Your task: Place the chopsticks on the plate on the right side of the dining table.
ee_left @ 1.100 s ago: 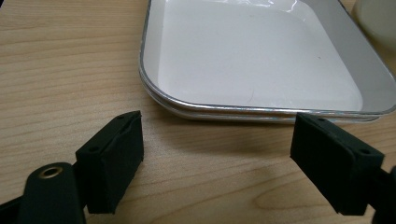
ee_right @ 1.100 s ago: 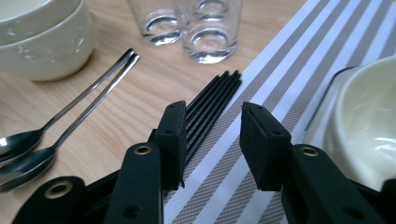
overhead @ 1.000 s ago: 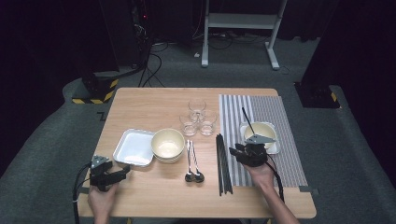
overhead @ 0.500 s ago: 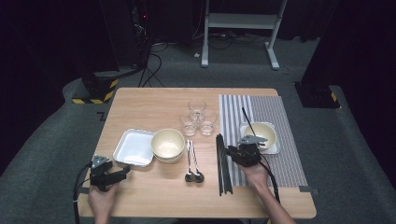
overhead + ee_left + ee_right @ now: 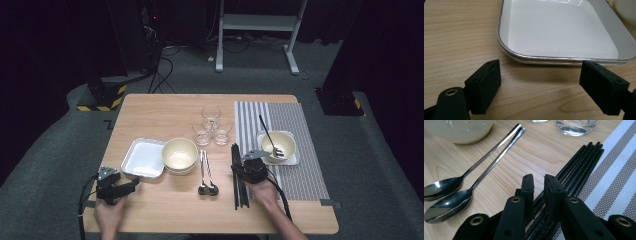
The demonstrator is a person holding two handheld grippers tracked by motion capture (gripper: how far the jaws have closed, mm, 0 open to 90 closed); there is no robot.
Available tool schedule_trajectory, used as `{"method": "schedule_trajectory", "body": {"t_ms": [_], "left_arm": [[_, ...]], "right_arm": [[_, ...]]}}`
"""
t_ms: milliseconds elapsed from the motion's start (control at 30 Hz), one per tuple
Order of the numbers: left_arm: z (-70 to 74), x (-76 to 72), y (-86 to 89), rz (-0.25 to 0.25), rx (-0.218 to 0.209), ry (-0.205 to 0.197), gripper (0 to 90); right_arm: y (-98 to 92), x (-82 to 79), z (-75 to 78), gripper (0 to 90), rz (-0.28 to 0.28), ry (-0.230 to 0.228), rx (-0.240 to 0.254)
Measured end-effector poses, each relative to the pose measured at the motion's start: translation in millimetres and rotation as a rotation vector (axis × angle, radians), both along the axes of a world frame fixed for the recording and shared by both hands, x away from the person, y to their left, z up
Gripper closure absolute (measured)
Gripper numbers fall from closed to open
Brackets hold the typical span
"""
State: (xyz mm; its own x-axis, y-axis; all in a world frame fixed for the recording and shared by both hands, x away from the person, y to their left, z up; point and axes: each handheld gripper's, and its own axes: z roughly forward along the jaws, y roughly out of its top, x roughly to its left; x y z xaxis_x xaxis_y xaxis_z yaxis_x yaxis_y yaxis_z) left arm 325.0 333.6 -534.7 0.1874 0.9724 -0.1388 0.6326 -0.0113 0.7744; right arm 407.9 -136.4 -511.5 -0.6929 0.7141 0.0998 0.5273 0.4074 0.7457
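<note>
Right tongs (image 5: 539, 185): just left of the placemat (image 5: 292, 150), over the black chopsticks (image 5: 576, 167); jaws have just been closing to a narrow gap, and whether they pinch a stick cannot be told.
Chopsticks: a bundle flat on the tabletop (image 5: 165, 112), along the placemat's left edge.
Left tongs (image 5: 541, 82): released, jaws wide, far left of the placemat, just before the tray (image 5: 564, 32).
Spoons (image 5: 466, 182): two, left of the chopsticks.

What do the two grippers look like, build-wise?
Both are matte black. The left gripper has blocky rectangular pads; the right gripper has flat arms with brass-ringed rivet holes. In the high view each carries a grey three-cornered plate and trails a black cable. Forearms are bare, no sleeves.
</note>
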Motion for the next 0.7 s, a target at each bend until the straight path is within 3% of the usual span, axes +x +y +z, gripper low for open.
{"method": "schedule_trajectory", "body": {"t_ms": [233,700], "left_arm": [[0.1,-0.1,0.5,-0.002,-0.001,0.001,17.5],[0.0,-0.1,0.5,-0.002,-0.005,0.001,17.4]], "right_arm": [[4.6,3.1,-5.2,77.4,-0.017,0.015,-0.032],[6.6,3.1,-7.8,74.8,-0.028,0.013,-0.036]]}}
